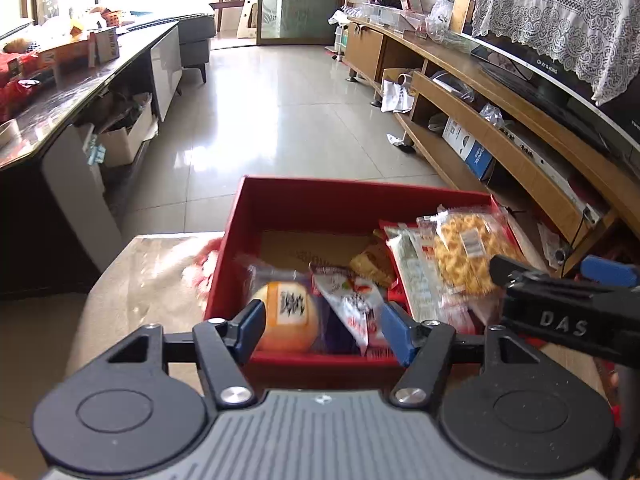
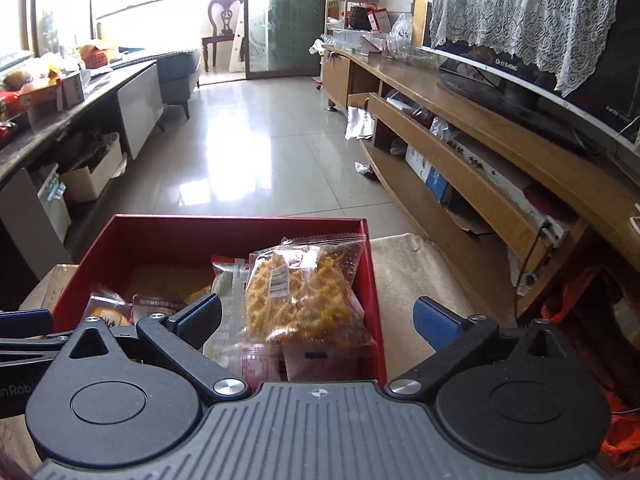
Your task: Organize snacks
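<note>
Snack packets (image 2: 304, 296) in box (image 2: 224, 224)

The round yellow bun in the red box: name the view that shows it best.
Left wrist view. The round yellow bun sits wrapped, label facing up, just beyond the open left tongs in the red box. In the right wrist view it is hidden behind those tongs' frame.

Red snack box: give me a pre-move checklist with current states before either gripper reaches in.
1. Left gripper free to grasp: ok, jaws open and empty.
2. Right gripper free to grasp: ok, jaws open and empty.
3. Snacks inside the red box: ok, the round yellow bun and the yellow cracker bag lie within its walls.
4. Bare space in the box: ok, cardboard floor shows at the far side.
5. Grippers apart: cannot tell, the right gripper's finger crowds the box's right side.
</note>
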